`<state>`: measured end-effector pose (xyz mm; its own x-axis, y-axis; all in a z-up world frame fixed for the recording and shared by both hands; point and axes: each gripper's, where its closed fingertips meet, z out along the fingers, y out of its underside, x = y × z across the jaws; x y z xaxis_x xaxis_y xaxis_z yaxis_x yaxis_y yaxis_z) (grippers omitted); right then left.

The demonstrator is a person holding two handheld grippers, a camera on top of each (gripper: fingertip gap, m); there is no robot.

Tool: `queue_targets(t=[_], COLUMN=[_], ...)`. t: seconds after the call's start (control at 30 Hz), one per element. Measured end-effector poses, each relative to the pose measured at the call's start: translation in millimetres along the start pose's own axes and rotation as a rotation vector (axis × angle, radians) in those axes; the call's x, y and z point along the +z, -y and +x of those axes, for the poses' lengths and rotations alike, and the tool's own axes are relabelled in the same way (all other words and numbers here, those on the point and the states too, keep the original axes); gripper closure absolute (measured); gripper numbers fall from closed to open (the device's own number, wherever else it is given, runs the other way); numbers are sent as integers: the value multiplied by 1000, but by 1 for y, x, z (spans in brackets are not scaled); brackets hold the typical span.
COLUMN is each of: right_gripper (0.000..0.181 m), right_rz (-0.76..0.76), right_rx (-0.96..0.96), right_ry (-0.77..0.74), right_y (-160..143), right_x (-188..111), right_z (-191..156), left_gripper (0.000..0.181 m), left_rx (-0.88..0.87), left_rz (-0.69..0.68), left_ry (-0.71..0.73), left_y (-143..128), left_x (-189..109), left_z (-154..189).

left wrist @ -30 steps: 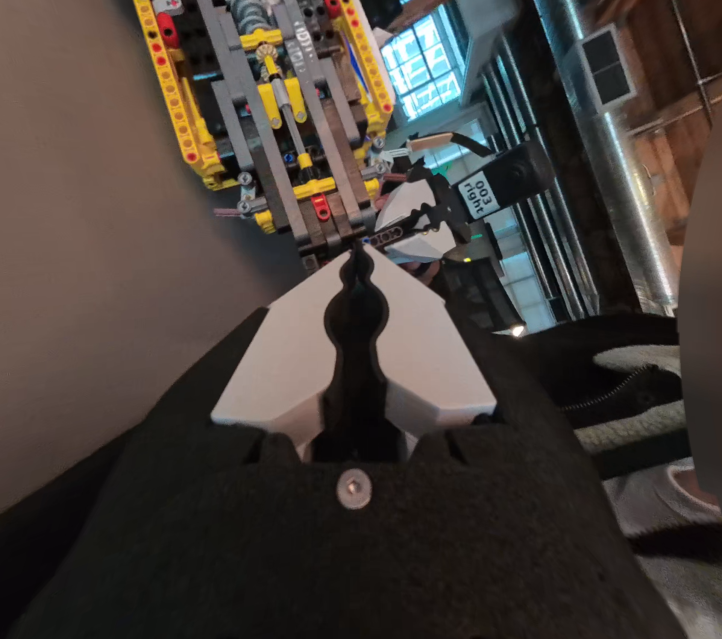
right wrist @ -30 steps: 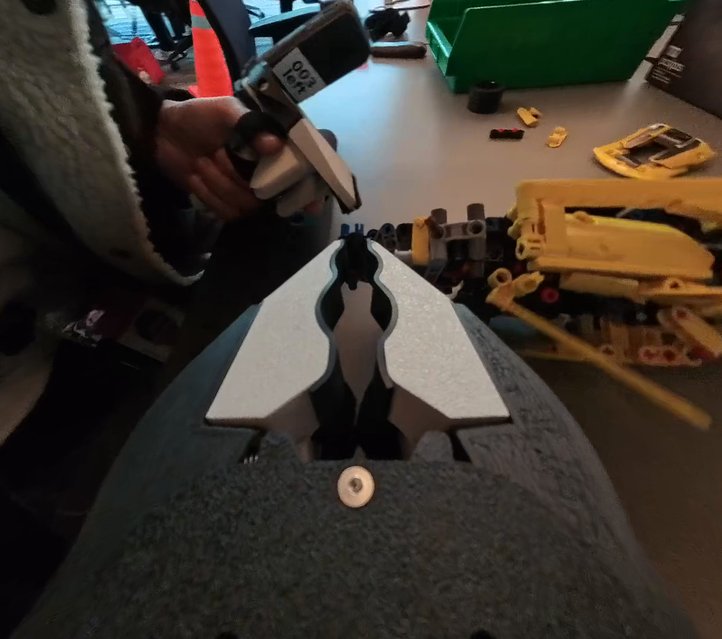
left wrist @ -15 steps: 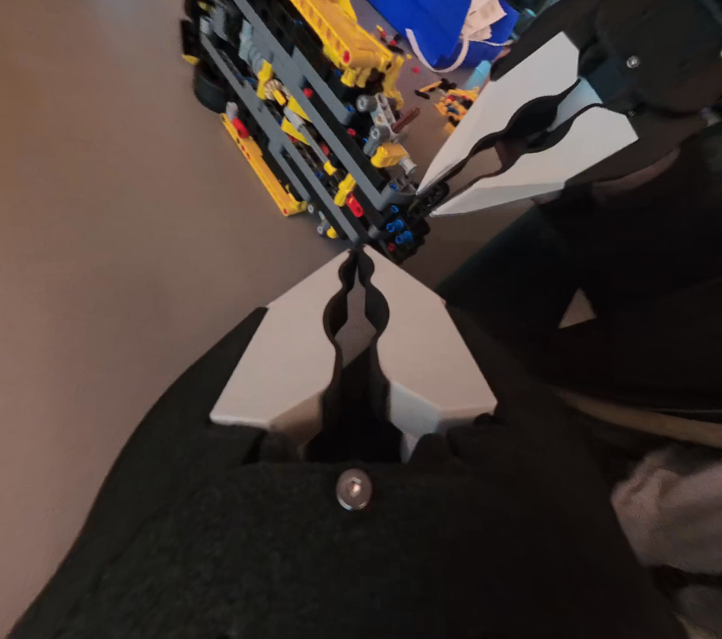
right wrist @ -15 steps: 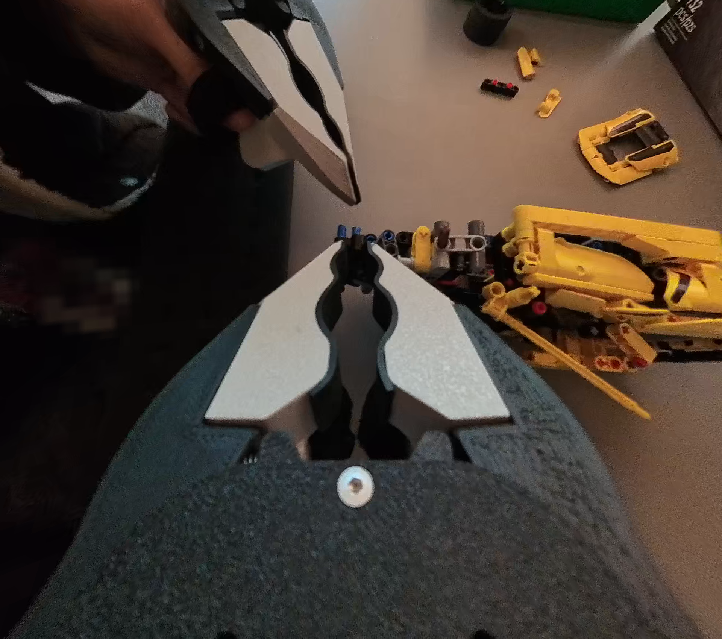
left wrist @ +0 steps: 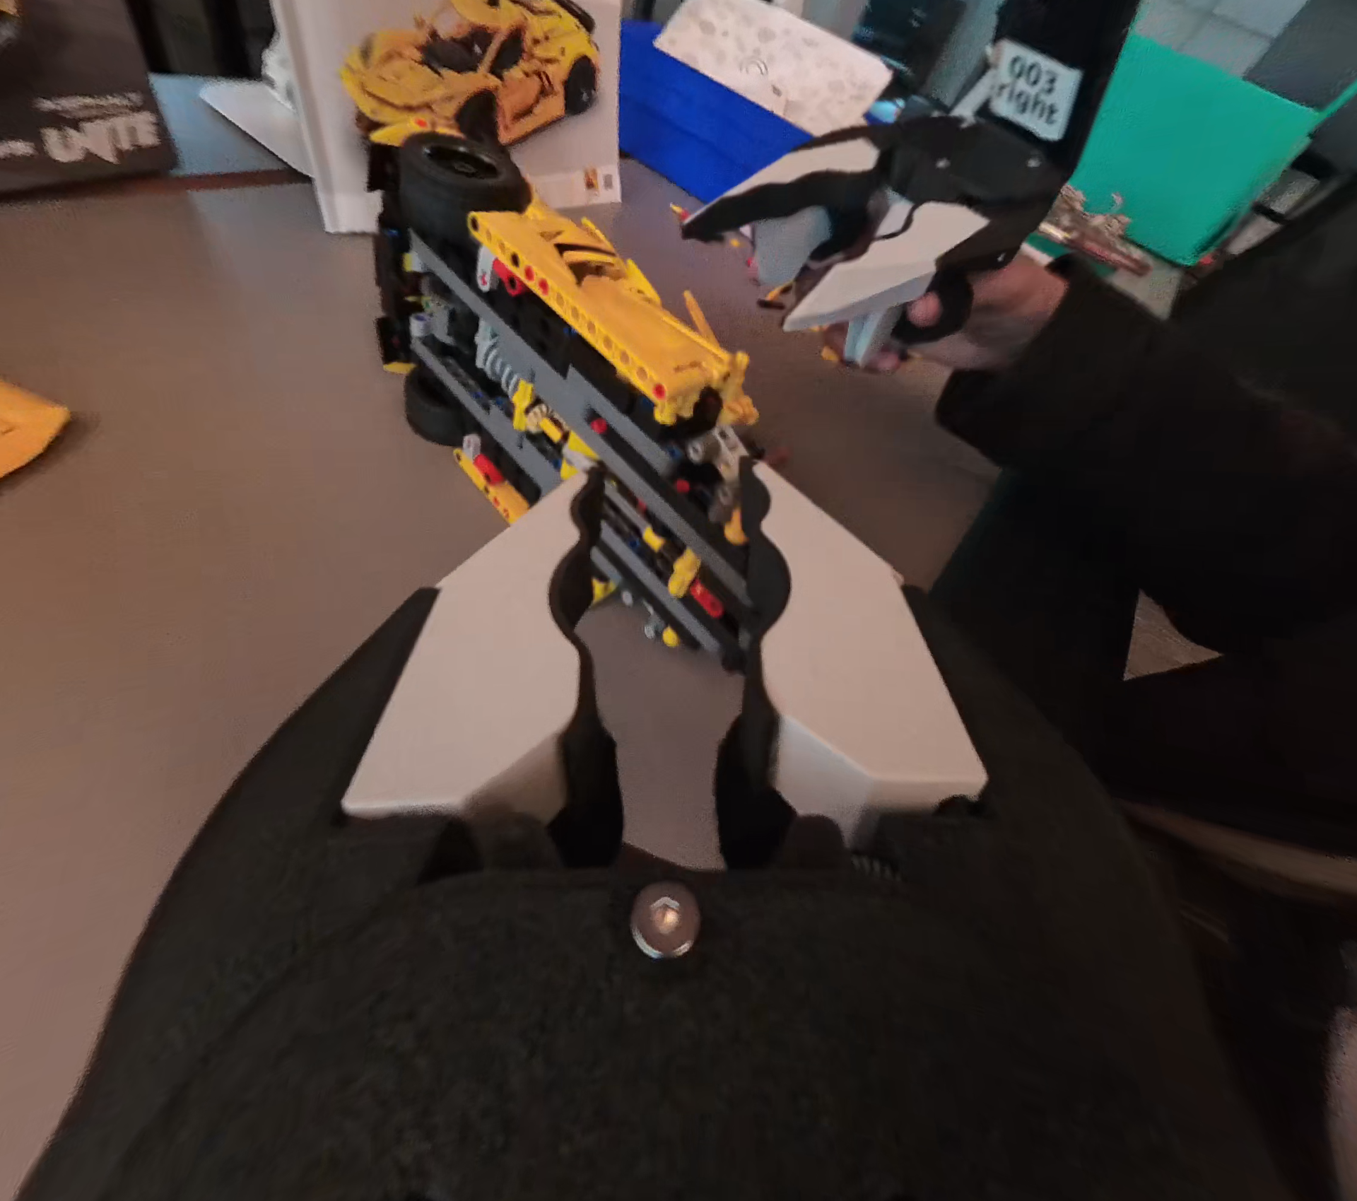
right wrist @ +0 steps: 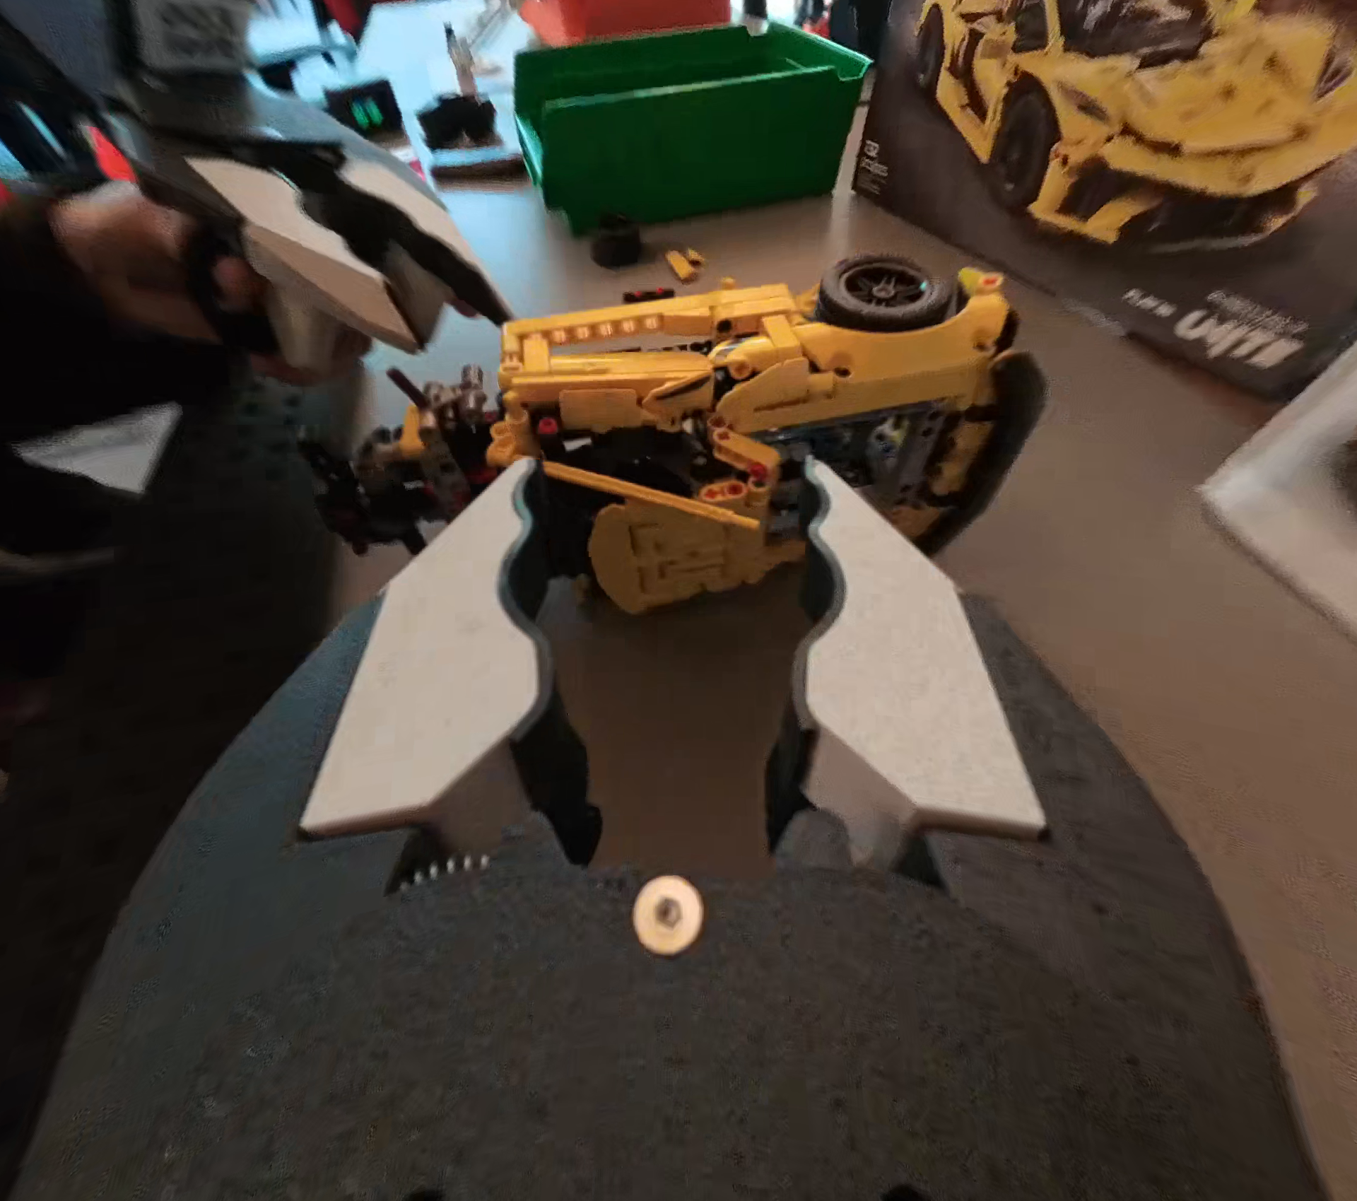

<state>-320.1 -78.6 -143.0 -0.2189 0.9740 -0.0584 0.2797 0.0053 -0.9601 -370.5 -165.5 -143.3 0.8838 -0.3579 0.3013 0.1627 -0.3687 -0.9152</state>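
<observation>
Motion-blurred left gripper (right wrist: 448, 314) and box (right wrist: 1116, 86); yellow piece (left wrist: 26, 435) cropped at frame edge.

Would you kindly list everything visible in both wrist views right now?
Brick-built car: one, yellow and black, unfinished, lying on its side on the table.
Table: one, grey-brown.
Storage bin: one, green, behind the car.
Set box: one, dark with a yellow car picture, standing at right.
Instruction booklet: one, white, propped upright behind the car.
Loose pieces: few, yellow and black, near the bin.
Left gripper: open, empty, by the car's end.
Right gripper: open, empty, facing the car.
</observation>
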Motion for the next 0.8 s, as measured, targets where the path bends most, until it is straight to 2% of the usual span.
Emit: queue_targets(t=[0.07, 0.13, 0.2, 0.27, 0.37, 0.47, 0.57, 0.7, 0.8], right_gripper=[107, 109, 124, 139, 140, 150, 161, 169, 171], right_rz=[25, -12, 6, -15, -122, -131, -162, -223, -194], right_rx=[9, -100, -241, -293, -322, -348, -431, -456, -419], right_ry=[3, -50, -116, -140, -126, -158, -259, -265, -265], right_y=[-11, -17, -4, 1, -15, -14, -13, -12, -10], right_x=[8, 10, 5, 6, 21, 26, 28, 31, 34], right_z=[-4, -9, -20, -37, -52, -51, -45, -51, -54], left_gripper=[137, 137, 137, 136, 137, 137, 137, 141, 142], left_rx=[-37, -55, -46, -42, -51, -81, -77, -71, -88], left_rz=[-8, 6, -35, -52, -6, 42, 76, 100, 112], left_ry=[-32, -26, -46, -57, -67, -87, -101, -116, -113], left_y=[13, 24, 21, 18, 18, 18, 18, 17, 17], left_x=[16, 29, 40, 47, 49, 50, 48, 46, 45], left_z=[-5, -13, -14, -13, -14, -16, -15, -15, -18])
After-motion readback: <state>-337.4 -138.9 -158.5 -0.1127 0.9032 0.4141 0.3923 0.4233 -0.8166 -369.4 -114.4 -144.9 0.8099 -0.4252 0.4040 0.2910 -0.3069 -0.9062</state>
